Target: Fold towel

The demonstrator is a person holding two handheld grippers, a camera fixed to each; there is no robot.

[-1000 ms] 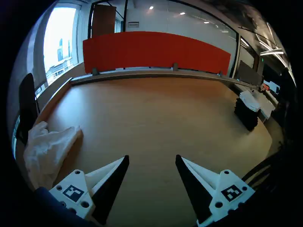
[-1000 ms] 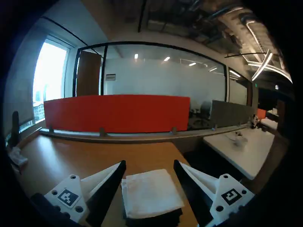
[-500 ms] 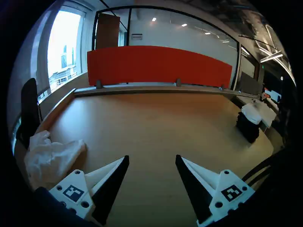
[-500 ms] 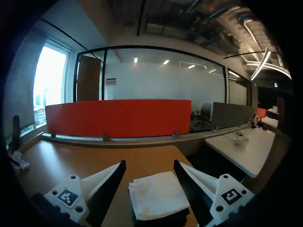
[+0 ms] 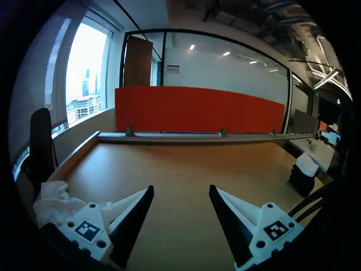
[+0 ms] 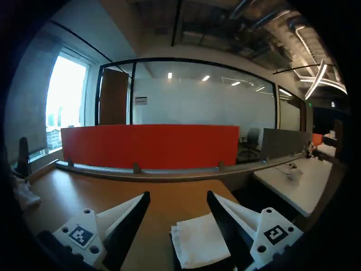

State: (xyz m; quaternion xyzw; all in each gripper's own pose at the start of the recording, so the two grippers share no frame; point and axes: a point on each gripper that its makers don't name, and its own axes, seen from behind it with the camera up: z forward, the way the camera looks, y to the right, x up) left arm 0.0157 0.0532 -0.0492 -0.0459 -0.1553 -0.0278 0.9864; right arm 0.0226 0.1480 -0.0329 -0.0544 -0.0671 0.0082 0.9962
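Left gripper view: I've tilted left gripper up, jaws wide & empty, crumpled towel now low-left beside its finger; right gripper view: right gripper also open, empty, folded towel slid toward its right finger; next pickup's prob. the crumpled one.

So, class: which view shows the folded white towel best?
The right gripper view: the folded white towel lies close and large between the fingers. The left gripper view shows it small and far off, atop a dark stack.
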